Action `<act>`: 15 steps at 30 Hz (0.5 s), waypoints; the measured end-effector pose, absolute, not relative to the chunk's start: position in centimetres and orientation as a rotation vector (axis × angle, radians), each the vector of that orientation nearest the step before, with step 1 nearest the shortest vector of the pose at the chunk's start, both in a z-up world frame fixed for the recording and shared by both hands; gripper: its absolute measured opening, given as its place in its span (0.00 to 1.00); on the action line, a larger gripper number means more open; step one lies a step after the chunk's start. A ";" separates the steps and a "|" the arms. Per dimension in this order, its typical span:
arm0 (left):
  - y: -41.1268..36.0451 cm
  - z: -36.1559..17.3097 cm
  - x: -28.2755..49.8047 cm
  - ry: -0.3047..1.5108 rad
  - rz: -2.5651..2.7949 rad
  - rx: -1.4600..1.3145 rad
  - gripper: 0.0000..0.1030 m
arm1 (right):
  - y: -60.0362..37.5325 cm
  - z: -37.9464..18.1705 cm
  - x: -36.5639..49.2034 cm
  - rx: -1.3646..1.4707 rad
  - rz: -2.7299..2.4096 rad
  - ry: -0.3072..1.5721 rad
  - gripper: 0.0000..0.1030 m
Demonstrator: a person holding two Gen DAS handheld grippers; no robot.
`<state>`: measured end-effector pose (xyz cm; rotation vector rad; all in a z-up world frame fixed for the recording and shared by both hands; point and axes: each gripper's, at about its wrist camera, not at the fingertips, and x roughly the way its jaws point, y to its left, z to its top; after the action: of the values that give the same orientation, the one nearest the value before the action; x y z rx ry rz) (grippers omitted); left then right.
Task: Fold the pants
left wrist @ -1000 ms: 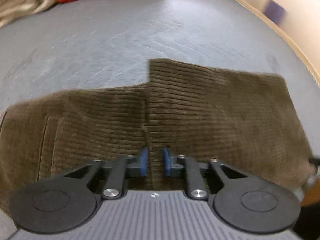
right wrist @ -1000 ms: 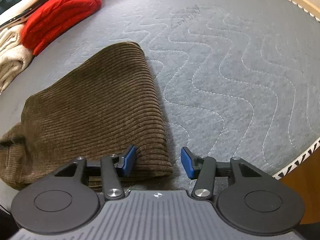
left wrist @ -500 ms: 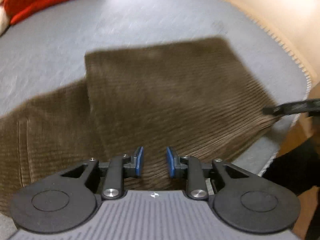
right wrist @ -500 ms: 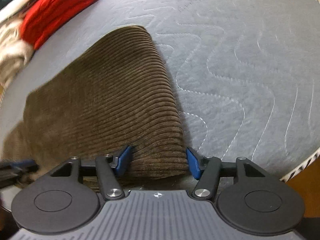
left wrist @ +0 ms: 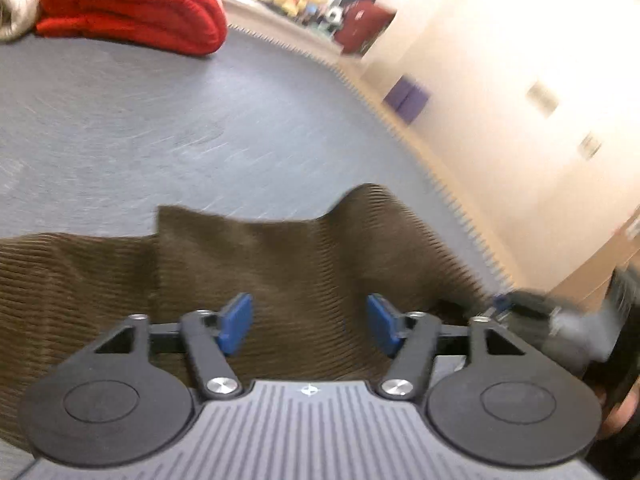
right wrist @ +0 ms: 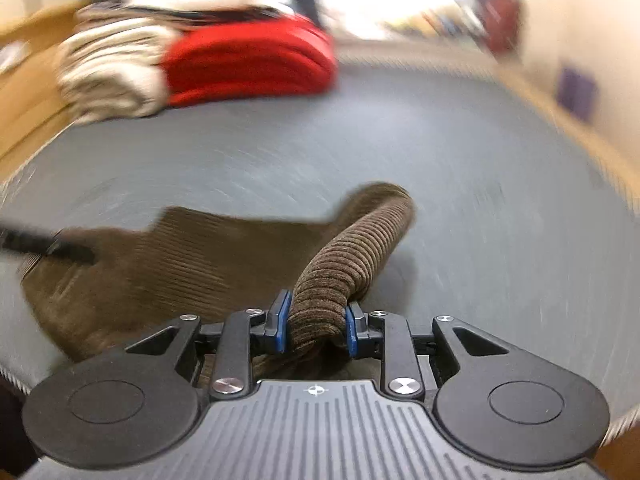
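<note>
Right tool [right wrist: 314, 322] is closing, pinching the brown pants [right wrist: 348, 256]; left tool [left wrist: 310, 326] is opening wide above them, gripping nothing.

Pants [right wrist: 208, 264] spread on the mattress [right wrist: 460, 184] just ahead, one bunched fold between the right hand-held gripper [right wrist: 316, 326] pads; stacked folded clothes [right wrist: 248, 64] far behind, toward the left.
</note>
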<state>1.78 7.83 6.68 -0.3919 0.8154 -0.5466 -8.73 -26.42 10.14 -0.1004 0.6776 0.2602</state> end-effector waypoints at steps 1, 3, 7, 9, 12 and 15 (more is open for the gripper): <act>8.2 7.2 1.5 0.808 -0.567 -0.426 0.79 | -24.7 10.8 -9.2 -0.143 0.290 0.652 0.27; 8.4 7.6 1.7 0.800 -0.618 -0.486 0.82 | -21.5 11.7 -10.3 -0.234 0.352 0.609 0.27; 8.2 7.6 2.3 0.817 -0.647 -0.523 0.88 | -16.7 12.1 -12.3 -0.370 0.465 0.561 0.26; 8.0 6.9 2.7 0.844 -0.649 -0.547 0.88 | -14.7 11.6 -13.2 -0.419 0.516 0.548 0.26; 7.6 5.6 3.3 0.886 -0.579 -0.530 0.87 | -13.2 10.6 -14.3 -0.456 0.583 0.558 0.26; 7.0 4.1 4.1 0.949 -0.504 -0.488 0.55 | -12.1 9.2 -15.2 -0.519 0.622 0.557 0.26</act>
<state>4.05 7.03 4.13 -0.4881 0.9493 -0.5039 -15.22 -12.09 9.22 -0.5192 0.5567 0.6222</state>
